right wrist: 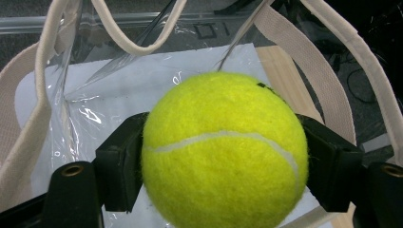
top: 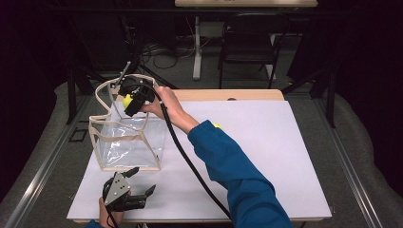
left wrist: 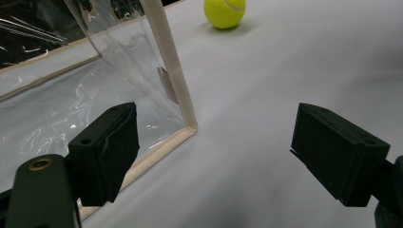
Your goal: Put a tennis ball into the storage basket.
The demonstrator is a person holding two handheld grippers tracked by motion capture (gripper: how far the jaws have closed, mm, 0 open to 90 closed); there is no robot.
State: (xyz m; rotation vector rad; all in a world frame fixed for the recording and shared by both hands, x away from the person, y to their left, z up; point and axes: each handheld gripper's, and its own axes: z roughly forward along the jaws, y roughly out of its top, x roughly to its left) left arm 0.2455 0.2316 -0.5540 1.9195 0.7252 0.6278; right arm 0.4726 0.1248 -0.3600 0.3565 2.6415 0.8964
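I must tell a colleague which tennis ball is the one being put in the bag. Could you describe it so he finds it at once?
Start at the white table mat and find the clear bag with beige trim at its left side. Above the bag's open top, the right gripper has its jaws closed on a yellow tennis ball. The other tennis ball lies loose on the mat, outside the bag.
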